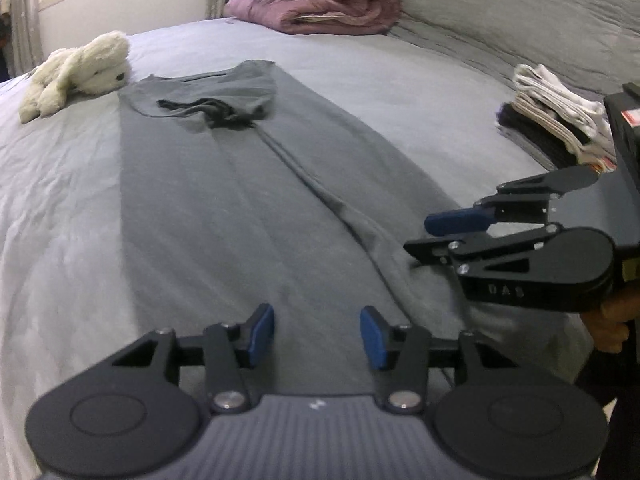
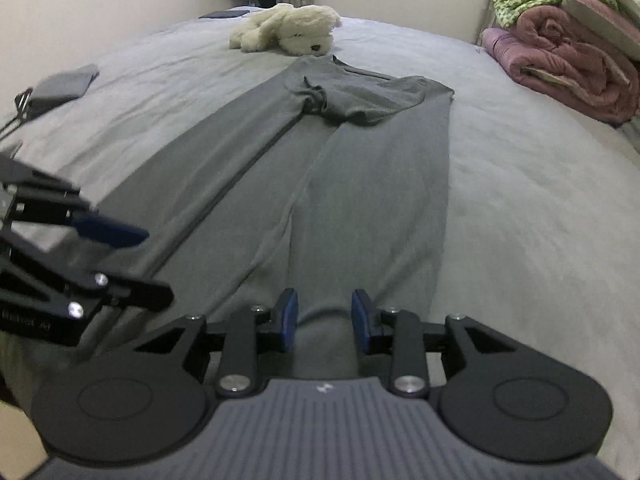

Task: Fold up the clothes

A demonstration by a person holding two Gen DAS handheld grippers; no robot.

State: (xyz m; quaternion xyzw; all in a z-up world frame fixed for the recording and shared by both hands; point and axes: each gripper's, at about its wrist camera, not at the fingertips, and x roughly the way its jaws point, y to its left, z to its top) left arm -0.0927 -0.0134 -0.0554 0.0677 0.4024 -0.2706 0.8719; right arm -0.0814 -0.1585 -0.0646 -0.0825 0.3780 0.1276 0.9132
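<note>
A long grey garment (image 1: 224, 200) lies flat on the bed, both sides folded inward to a long strip, sleeves folded over near the collar at the far end; it also shows in the right wrist view (image 2: 360, 184). My left gripper (image 1: 317, 336) is open, over the garment's near hem. My right gripper (image 2: 325, 320) is open, with the near hem between its blue pads; it shows from the side in the left wrist view (image 1: 424, 236). My left gripper shows at the left of the right wrist view (image 2: 152, 264).
A white plush dog (image 1: 80, 72) lies past the collar. Folded pink blankets (image 1: 332, 4) sit at the bed's far end. A stack of folded clothes (image 1: 556, 116) is on the right. A folded grey item (image 2: 64, 86) lies at the left. The bed sheet (image 1: 60, 208) is grey.
</note>
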